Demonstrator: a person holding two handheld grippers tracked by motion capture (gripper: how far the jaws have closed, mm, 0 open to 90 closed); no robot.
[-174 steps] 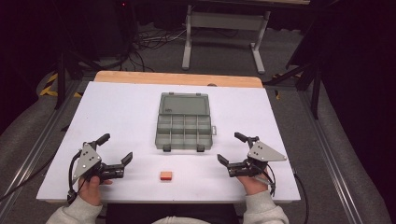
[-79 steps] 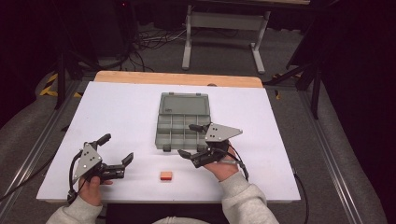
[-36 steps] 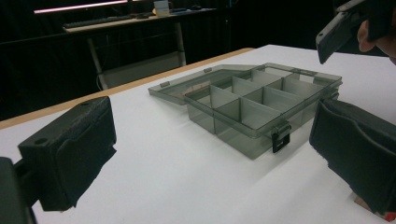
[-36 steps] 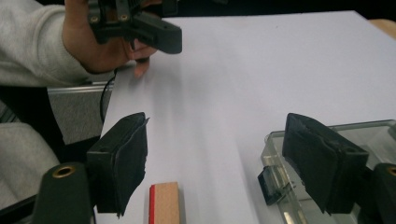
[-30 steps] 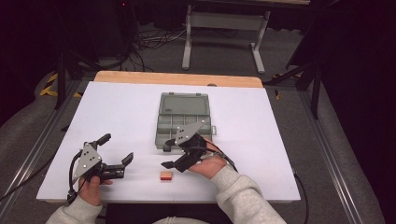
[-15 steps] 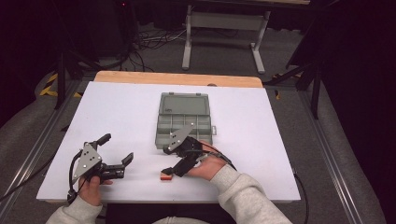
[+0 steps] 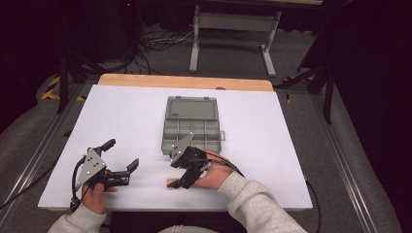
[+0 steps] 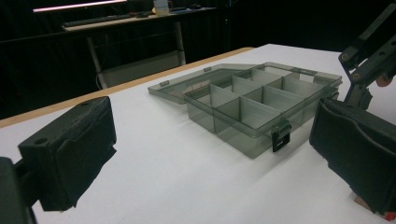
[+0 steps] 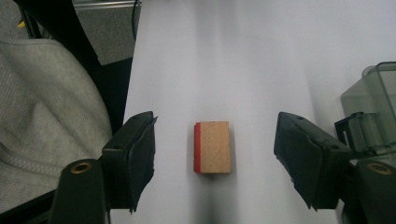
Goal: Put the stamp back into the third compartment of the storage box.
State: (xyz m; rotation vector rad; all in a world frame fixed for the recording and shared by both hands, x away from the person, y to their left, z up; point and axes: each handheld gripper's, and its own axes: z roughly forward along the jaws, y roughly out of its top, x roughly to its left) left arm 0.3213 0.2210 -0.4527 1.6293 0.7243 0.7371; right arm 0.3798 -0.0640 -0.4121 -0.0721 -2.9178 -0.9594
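Right gripper (image 9: 215, 154): has come from the table's right; jaws wide, straddling wooden block (image 9: 213, 147).
Left gripper (image 7: 119, 170): unmoved, jaws wide, empty.
Meaning: grasp likely next.

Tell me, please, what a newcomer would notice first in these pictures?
Probably the open right gripper poised over a small wooden block with one red edge, near the table's front edge, its fingers apart on either side. Behind it lies a clear grey compartment box, lid open, mid-table.

Bright table (dark surroundings), soft shadows
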